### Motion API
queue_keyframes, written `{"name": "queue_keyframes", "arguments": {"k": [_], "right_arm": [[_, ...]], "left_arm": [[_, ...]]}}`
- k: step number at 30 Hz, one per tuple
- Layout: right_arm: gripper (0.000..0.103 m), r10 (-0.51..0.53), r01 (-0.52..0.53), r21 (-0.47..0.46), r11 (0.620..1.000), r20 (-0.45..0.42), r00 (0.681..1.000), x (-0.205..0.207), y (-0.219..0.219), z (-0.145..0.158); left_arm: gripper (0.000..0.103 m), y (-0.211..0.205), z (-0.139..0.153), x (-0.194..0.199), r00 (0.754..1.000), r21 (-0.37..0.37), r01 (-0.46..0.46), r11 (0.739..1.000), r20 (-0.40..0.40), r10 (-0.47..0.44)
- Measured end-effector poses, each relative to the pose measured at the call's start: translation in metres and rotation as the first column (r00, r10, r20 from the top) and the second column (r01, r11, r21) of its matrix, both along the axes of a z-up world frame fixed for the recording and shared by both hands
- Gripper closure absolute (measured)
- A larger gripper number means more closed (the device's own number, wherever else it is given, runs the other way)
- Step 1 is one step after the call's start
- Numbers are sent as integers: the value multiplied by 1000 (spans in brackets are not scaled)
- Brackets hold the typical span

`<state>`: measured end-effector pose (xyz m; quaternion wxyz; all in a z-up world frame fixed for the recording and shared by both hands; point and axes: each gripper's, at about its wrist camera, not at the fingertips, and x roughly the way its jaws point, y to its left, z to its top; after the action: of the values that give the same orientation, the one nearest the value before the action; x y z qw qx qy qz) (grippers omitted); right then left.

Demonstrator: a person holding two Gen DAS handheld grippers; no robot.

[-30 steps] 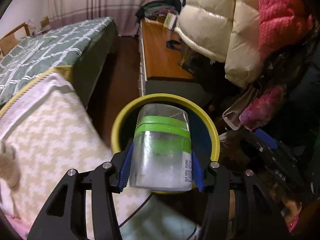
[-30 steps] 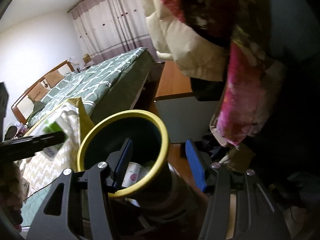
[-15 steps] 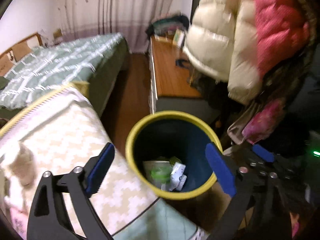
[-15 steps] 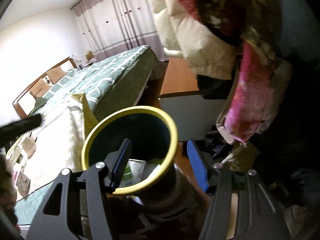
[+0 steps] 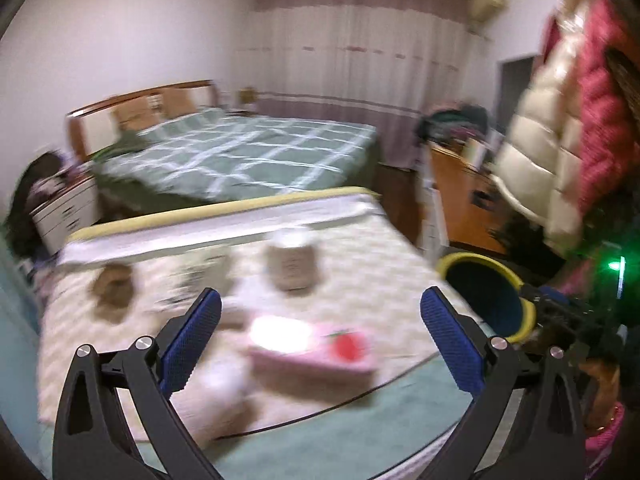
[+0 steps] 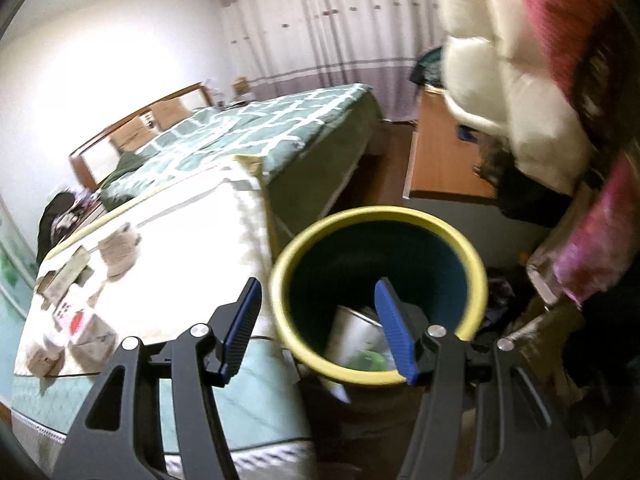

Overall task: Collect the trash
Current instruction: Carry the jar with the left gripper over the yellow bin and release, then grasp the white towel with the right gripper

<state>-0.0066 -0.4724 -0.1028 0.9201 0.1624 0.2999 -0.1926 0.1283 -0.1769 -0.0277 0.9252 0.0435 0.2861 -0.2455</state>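
1. The left gripper (image 5: 320, 340) stands spread to its widest, its jaws having just been opening, with nothing between the blue pads (image 5: 192, 340).
2. Past its fingertips, toward 12 o'clock, a blurred pink box (image 5: 316, 352) with a red spot lies on the pale zigzag cloth (image 5: 360, 280); a blurred light cup (image 5: 292, 264) stands further out at 12.
3. At 2 o'clock in the left view sits the yellow-rimmed bin (image 5: 488, 296), just off the cloth's edge.
4. The right gripper (image 6: 316, 320) is clamped on the bin's wall: one pad (image 6: 394, 336) is inside the bin (image 6: 320, 232), the other outside, at the near rim.
5. Inside the bin, at 6 o'clock of its opening, lies a clear container (image 6: 352, 336) with green trash beside it.
6. At 10 o'clock in the right view, the cloth carries blurred boxes and paper scraps (image 6: 76, 316).
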Motion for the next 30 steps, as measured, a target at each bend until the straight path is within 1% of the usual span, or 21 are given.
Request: {"name": "queue_keyframes", "arguments": {"k": [2,5,10,13,16,18,24,28,30], "right_arm": [[47,39,-39,-9,999,4,999,13,15,5],[46,110,-110,-25,994,11,994,33,48,16],[46,250,-250,-30,968,20,968,73,106,31],[46,333,-333,-28,943,9,943,96,139,33],[46,402,-402,1,916,-2,916,108,162,25],[44,445,-445,11,896,-28,895,115,177,17],[44,511,-512,18,859,-92,854,148,210,7],[44,565,-567,30,823,-138,813,177,232,4],[44,596,-600,32,799,-173,784,193,246,1]], "left_arm": [[5,37,2,2,997,-9,-78,997,15,78],[5,77,4,3,987,-23,-156,987,29,157],[5,127,4,1,973,-43,-223,974,43,225],[5,143,2,1,967,-48,-248,967,43,250],[5,156,-2,3,964,-56,-264,963,26,265],[5,161,-6,8,962,-61,-271,961,14,272],[5,164,-15,13,962,-76,-274,959,-7,274],[5,162,-16,12,961,-64,-274,960,7,275],[5,164,-15,11,960,-63,-278,959,15,279]]}}
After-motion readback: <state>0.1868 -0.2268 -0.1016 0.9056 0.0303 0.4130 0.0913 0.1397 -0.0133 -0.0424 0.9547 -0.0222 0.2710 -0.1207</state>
